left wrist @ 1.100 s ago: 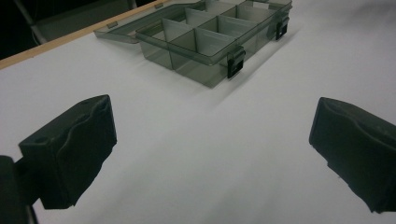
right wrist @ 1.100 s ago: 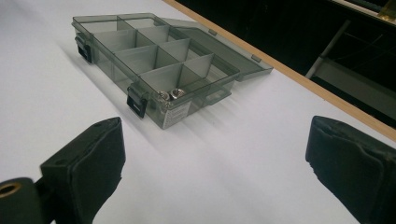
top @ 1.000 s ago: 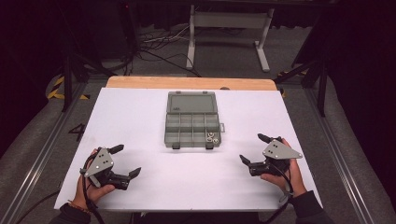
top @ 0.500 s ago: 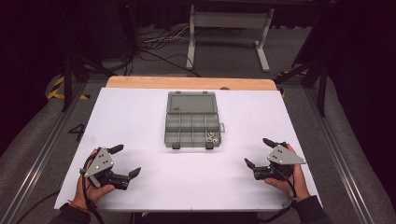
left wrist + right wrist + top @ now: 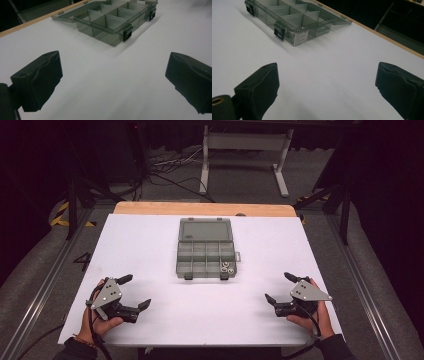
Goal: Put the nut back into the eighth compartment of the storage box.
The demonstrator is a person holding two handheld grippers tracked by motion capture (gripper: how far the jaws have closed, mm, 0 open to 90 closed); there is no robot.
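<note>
A smoke-grey plastic organizer box [image 5: 205, 257] lies open in the middle of the white table [image 5: 140, 245], its lid [image 5: 205, 229] folded flat behind it. Small metal parts [image 5: 227, 267] sit in its front right compartment. My left gripper [image 5: 136, 291] rests open at the near left, held by a hand, with nothing between its jaws. My right gripper [image 5: 278, 287] rests open at the near right, also with nothing between its jaws. In the left gripper view the box [image 5: 115, 22] lies ahead of the open gripper [image 5: 113, 82]. In the right gripper view the box [image 5: 292, 20] lies ahead and to the left of the open gripper [image 5: 327, 87].
A wooden strip [image 5: 200, 209] runs along the table's far edge. Beyond it stand a metal stand [image 5: 245, 150] and cables on a dark floor. Two black latches [image 5: 279, 32] and a white label [image 5: 300, 37] sit on the box's near walls.
My right gripper has shifted slightly to the right and toward the near edge. The left gripper and the box have not moved.
</note>
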